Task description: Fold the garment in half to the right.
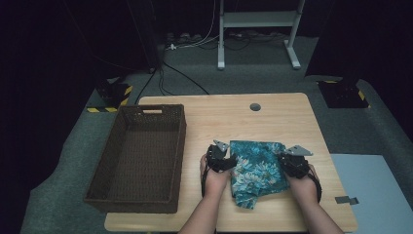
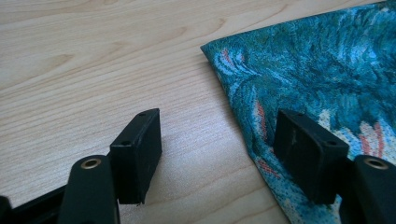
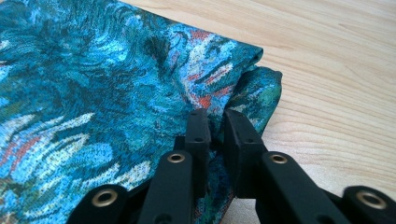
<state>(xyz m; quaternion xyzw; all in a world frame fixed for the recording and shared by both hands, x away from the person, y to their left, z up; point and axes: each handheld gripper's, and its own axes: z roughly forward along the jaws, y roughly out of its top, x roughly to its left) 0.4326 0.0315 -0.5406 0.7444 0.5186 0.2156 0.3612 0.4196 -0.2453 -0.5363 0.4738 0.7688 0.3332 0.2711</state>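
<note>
Cloth: a teal flowered cloth (image 1: 256,170) lies on the front half of the table (image 1: 219,122), right of the basket, partly folded, with a loose corner trailing toward the person.

Right hand-held gripper: the right hand-held gripper (image 3: 215,135) is pinched narrow on the cloth's right edge, near a doubled corner; fabric sits between the jaws. A hold there would let the person lift or pull that side over without disturbing the rest.

Left hand-held gripper: the left hand-held gripper (image 2: 217,149) stands wide, low over the table, holding nothing. One jaw is over bare wood and the other over the cloth's left edge, so the hem runs between them (a ready stance for taking that edge, I judge).

Cloth relative to the grippers: it lies between the two, each at one side edge, roughly level with each other in the high view.

Basket: the dark woven basket (image 1: 141,161) stands on the table's left side, apart from the cloth, probably where the cloth is meant to go.

Hedge: whether the left gripper's jaw over the cloth touches the fabric or hovers just above it is hard to tell.
</note>
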